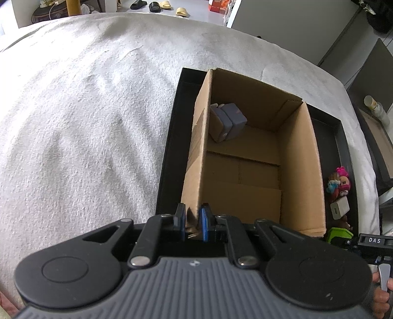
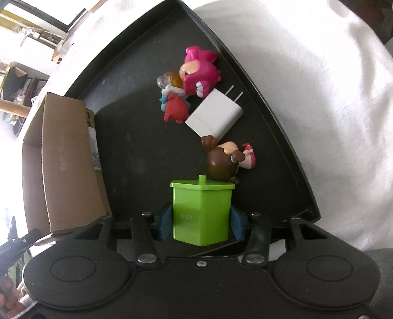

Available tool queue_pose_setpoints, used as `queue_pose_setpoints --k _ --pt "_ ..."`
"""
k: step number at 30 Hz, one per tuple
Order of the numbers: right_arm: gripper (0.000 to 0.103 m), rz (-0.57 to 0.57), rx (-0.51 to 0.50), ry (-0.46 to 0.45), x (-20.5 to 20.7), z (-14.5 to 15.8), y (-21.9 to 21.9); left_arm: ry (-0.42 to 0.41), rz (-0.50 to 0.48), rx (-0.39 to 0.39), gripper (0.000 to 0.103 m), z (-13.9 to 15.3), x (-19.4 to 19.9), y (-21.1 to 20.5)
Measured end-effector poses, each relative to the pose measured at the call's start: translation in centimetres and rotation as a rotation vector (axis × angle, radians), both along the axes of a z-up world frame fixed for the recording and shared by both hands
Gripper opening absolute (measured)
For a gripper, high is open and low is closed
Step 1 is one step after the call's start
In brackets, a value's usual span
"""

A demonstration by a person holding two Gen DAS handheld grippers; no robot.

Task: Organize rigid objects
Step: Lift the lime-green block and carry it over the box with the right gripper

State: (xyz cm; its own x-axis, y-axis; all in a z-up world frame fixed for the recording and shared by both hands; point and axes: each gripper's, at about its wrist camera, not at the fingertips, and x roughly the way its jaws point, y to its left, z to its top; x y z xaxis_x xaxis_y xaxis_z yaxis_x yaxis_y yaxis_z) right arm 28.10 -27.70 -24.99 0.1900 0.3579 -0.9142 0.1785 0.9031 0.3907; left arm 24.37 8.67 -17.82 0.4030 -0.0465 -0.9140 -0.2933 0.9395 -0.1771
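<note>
My left gripper [image 1: 192,220] is shut on the near left wall of the open cardboard box [image 1: 302,171], which stands in a black tray [image 1: 169,137]. A grey-blue block [image 1: 229,121] lies in the box's far corner. My right gripper [image 2: 201,220] is shut on a green toy bin [image 2: 202,208] over the tray [image 2: 127,137]. Beyond it lie a brown-haired doll [image 2: 224,160], a white charger [image 2: 216,114], a red figure [image 2: 175,110] and a pink figure [image 2: 200,73]. The box [image 2: 68,157] is at the left.
The tray rests on a white blanket [image 1: 86,110] over a bed. In the left wrist view the toys [image 1: 340,184], charger [image 1: 340,207] and green bin [image 1: 340,234] sit in the tray right of the box. Slippers [image 1: 157,6] lie on the floor beyond.
</note>
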Motion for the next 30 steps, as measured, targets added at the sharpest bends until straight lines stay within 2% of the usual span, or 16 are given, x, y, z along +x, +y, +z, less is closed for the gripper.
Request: queue_pose_setpoints --k 13,30 --pt "0.047 0.023 -0.018 -0.099 0.6 4.1 0.0 -0.017 -0.024 -0.001 0.009 0.2 -0.2 -0.3" --pt "0.047 0.07 -0.03 -0.219 1.8 8.7 3.0 -0.035 -0.054 -0.02 0.009 0.5 -0.5 -0.1"
